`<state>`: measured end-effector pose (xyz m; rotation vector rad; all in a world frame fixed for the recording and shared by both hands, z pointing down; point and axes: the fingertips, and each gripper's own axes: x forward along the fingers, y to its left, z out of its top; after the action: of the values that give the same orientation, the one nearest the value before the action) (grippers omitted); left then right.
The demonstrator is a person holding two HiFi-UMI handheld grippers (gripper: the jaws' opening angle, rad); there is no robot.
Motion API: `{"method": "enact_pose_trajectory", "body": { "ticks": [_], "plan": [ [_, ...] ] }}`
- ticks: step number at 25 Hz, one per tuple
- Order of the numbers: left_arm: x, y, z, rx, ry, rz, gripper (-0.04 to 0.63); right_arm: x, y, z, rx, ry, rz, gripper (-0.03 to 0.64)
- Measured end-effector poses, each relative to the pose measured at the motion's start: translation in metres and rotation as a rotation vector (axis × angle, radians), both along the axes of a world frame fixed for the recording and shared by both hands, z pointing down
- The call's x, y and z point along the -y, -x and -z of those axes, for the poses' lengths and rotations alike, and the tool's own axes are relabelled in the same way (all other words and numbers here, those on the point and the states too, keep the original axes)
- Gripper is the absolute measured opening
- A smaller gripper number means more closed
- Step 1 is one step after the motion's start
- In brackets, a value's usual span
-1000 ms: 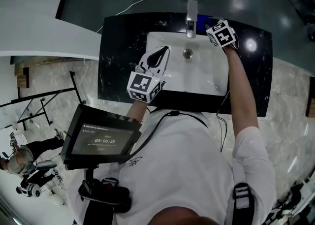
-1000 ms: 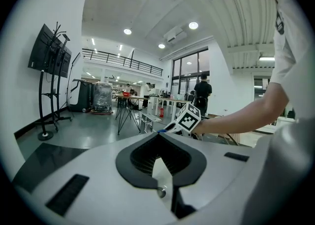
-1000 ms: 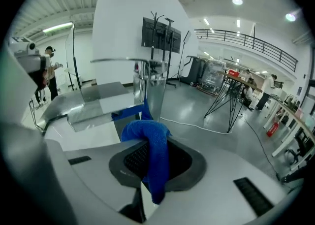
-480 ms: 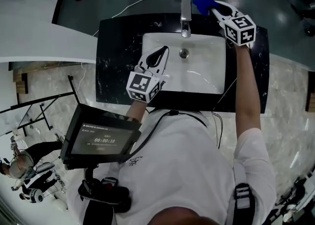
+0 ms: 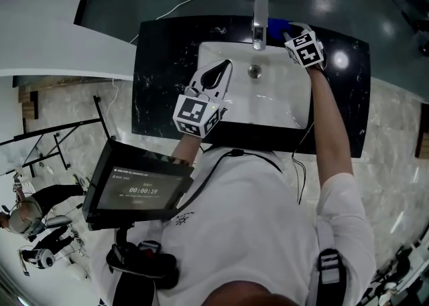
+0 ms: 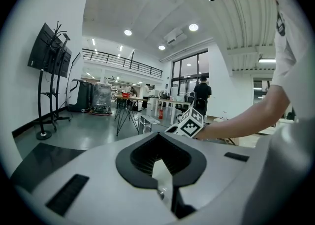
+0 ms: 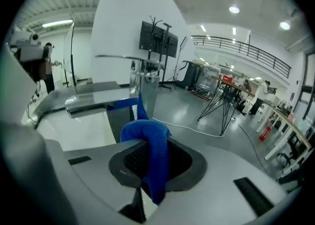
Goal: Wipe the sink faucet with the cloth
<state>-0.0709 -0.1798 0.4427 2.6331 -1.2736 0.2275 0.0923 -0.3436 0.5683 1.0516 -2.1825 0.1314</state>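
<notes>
Head view, looking steeply down. A white sink (image 5: pixel 281 107) is set into a black marbled table (image 5: pixel 161 70). The chrome faucet (image 5: pixel 259 22) stands at the middle of the sink's far edge, with its spout over the drain (image 5: pixel 255 71).

The right gripper (image 5: pixel 287 30) reaches along the right side of the sink to the faucet's base. It is clenched on a blue cloth (image 5: pixel 275 27), which sits just to the right of the faucet and up against it. In the right gripper view the cloth (image 7: pixel 151 147) is pinched between the jaws and bunches in a fold above them. A narrow strip of it runs on to the faucet's body (image 7: pixel 145 91), below the flat spout.

The left gripper (image 5: pixel 221 69) hangs over the near left corner of the sink, well apart from the faucet. In the left gripper view its jaws stand together with nothing between them. The right gripper's marker cube (image 6: pixel 191 123) shows beyond them.

A tablet (image 5: pixel 137 191) with a lit screen sits in front of the person's chest, nearer than the table.
</notes>
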Motion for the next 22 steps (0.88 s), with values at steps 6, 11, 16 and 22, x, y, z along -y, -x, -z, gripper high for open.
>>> {"method": "enact_pose_trajectory", "body": {
  "ticks": [6,11,16,22],
  "plan": [
    [0.000,-0.001,0.000,-0.002,-0.004,0.002,0.002,-0.002,0.031,0.001,0.017,-0.019,0.093,0.055],
    [0.001,-0.002,0.002,-0.001,-0.010,-0.006,0.002,-0.001,0.030,0.042,0.109,-0.087,0.122,0.055],
    [-0.001,-0.003,0.001,-0.001,-0.008,-0.010,0.002,0.005,0.022,0.102,0.267,-0.188,0.105,0.055],
    [-0.001,-0.003,0.001,0.000,-0.004,-0.012,0.002,0.019,-0.004,0.136,0.372,-0.250,0.015,0.055]
  ]
}}
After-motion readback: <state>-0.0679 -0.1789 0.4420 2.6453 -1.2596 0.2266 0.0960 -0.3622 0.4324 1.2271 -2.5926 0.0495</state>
